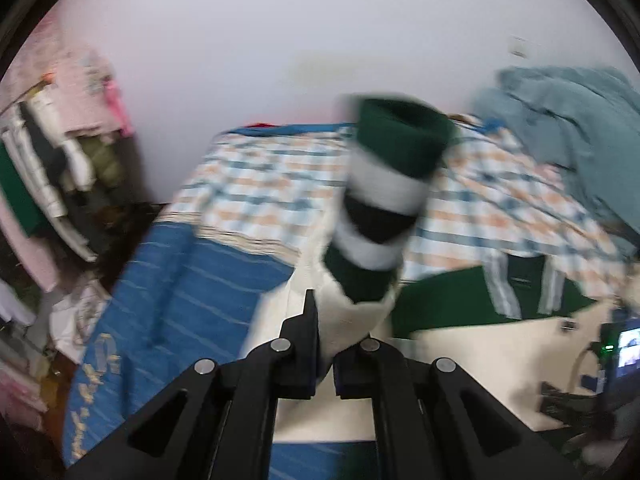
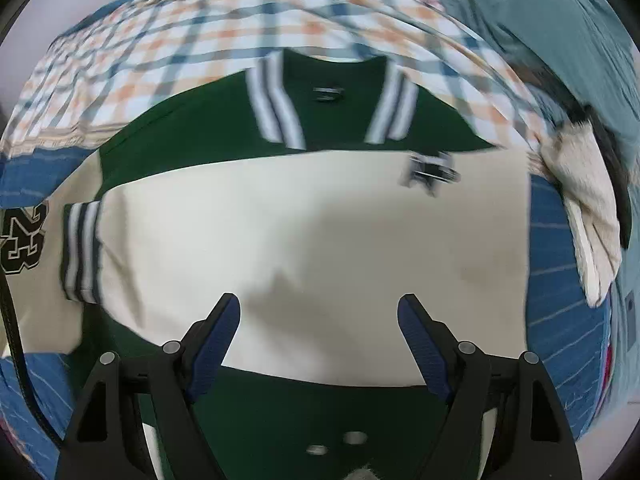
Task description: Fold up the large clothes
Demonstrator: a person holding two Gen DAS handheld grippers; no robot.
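The number "23" (image 2: 22, 240), in dark green blocks with a pale outline, is read on the cream sleeve (image 2: 36, 292) of the jacket (image 2: 320, 240). Gold lettering (image 1: 94, 384) on the blue cover (image 1: 180, 288) at the bed's edge is too blurred to be read.

The jacket (image 2: 320, 220) lies on the bed (image 2: 560, 260); behind the jacket is the checked sheet (image 2: 160, 52), behind-right a heaped blanket (image 2: 540, 12), and just right a folded towel (image 2: 588, 216).

My left tongs (image 1: 324, 320) are clamped tight on the cream sleeve with green-and-white striped cuff (image 1: 384, 200), lifted; my right tongs (image 2: 320, 320) point steeply downward, spread wide, gripping nothing.
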